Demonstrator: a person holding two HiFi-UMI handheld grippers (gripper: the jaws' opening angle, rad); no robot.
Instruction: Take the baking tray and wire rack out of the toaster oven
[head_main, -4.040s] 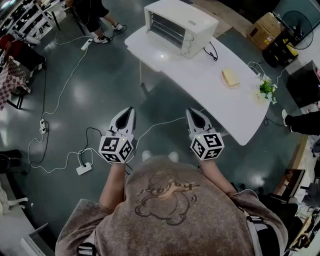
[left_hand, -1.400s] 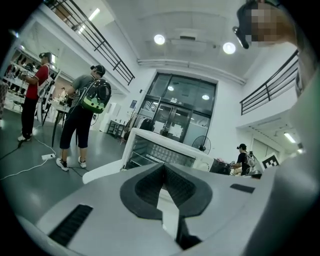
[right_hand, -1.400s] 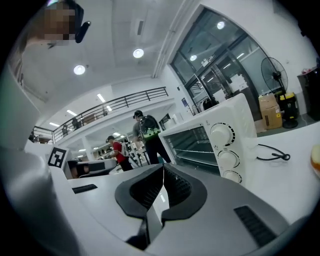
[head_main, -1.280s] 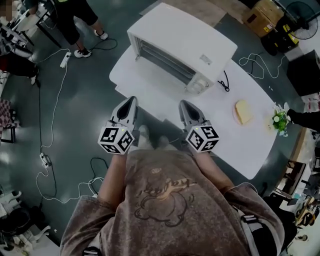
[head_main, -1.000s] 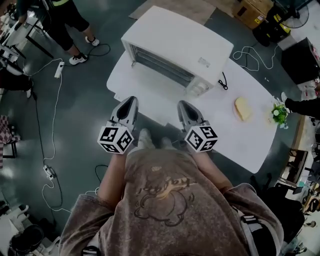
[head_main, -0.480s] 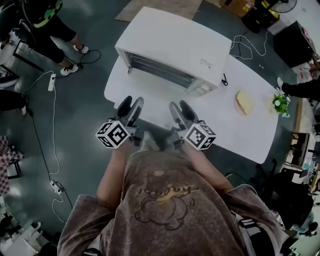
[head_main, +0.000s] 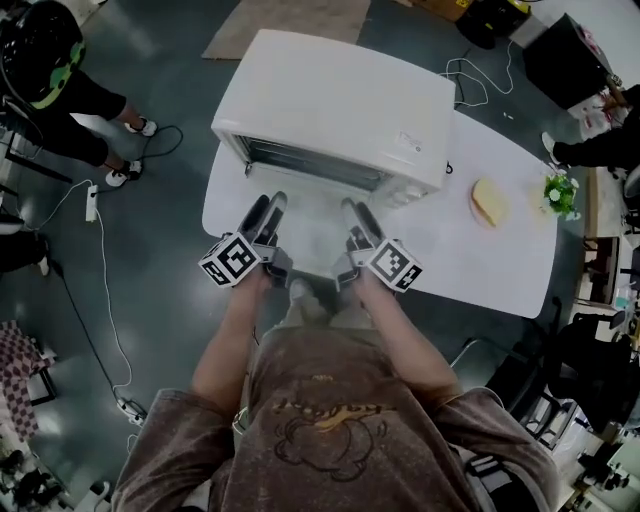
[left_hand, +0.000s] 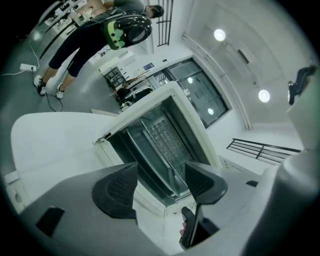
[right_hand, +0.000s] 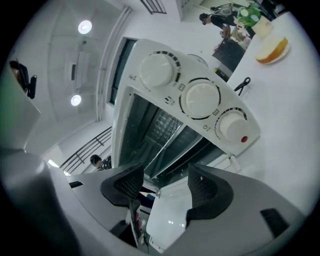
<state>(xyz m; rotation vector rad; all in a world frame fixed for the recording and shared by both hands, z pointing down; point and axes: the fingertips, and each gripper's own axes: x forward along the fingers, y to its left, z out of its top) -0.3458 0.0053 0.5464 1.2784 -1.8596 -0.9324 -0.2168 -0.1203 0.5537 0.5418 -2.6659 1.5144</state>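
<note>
Toaster oven (head_main: 335, 95) ahead; left gripper (head_main: 270, 202), right gripper (head_main: 354, 206) jaws apart, empty

In front of me, the white table (head_main: 490, 265) carries the toaster oven (head_main: 335, 105), a slice of bread (head_main: 488, 203) and a small plant (head_main: 560, 192).

1. Toaster oven (head_main: 335, 105) sits on the left end of the table (head_main: 505, 265), its door (head_main: 310, 230) lying flat toward the person.
2. Wire rack (left_hand: 167, 136) is inside the oven.
3. Left gripper (head_main: 267, 212) and right gripper (head_main: 357, 216) are side by side over that door, just before the opening.
4. Bread (head_main: 487, 203) lies right of the oven, and the plant (head_main: 560, 192) sits further right, near the table's edge.
</note>
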